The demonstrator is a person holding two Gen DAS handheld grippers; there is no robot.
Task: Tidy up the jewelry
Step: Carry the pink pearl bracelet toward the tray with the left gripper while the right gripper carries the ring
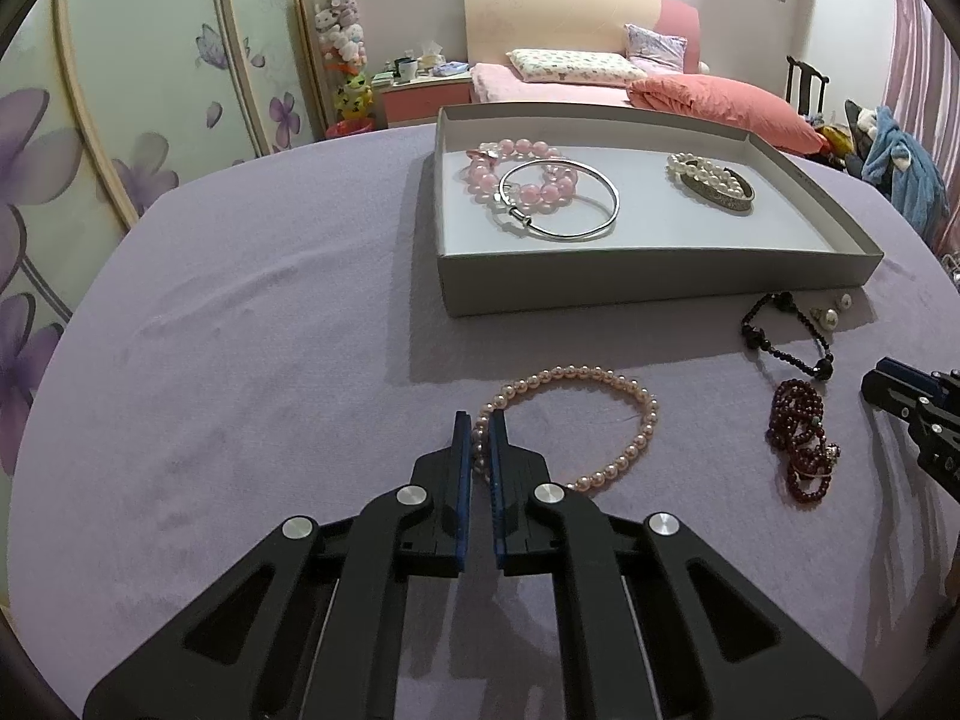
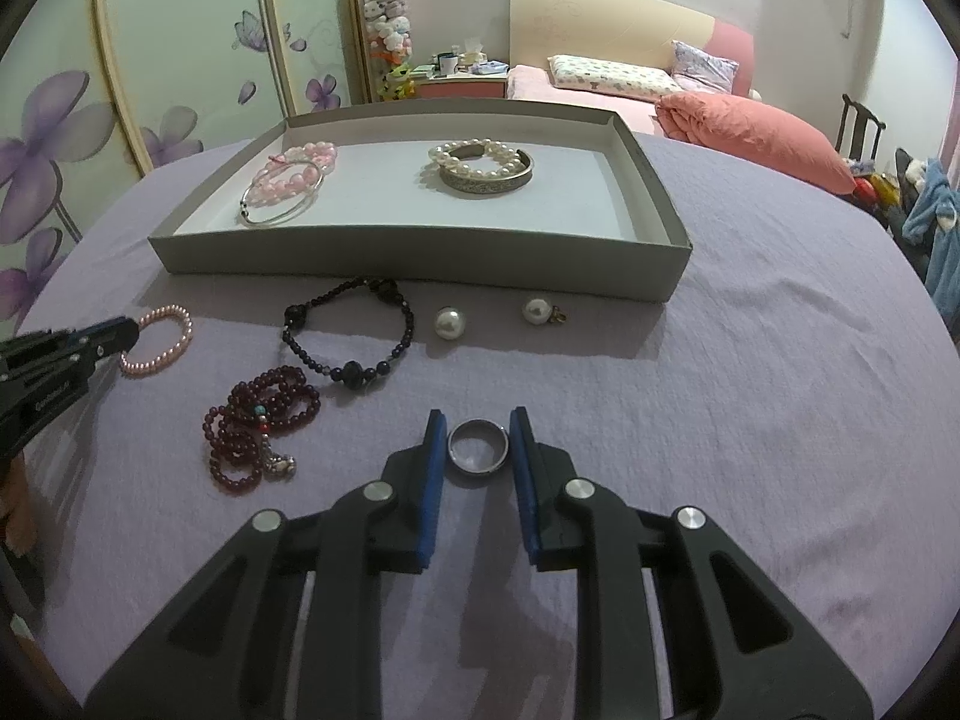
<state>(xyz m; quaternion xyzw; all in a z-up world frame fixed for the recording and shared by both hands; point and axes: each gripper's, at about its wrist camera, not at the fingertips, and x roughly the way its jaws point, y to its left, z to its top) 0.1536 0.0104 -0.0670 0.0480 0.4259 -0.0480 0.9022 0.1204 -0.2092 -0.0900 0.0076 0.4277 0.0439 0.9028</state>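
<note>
Dim indoor light, soft shadows, fisheye warping

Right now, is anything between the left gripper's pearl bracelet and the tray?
Only bare purple cloth lies between the pearl bracelet, pinched by the left gripper, and the tray. The tray's near wall must be cleared. Inside, open floor shows between the two bracelet piles.

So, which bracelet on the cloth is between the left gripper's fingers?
The pale pink pearl bracelet: the left gripper pinches its beads. The black and dark red strands lie untouched.

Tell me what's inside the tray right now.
The tray holds a pink bead bracelet under a thin silver bangle, and a pearl bracelet on a wide metal cuff. Nothing else shows.
</note>
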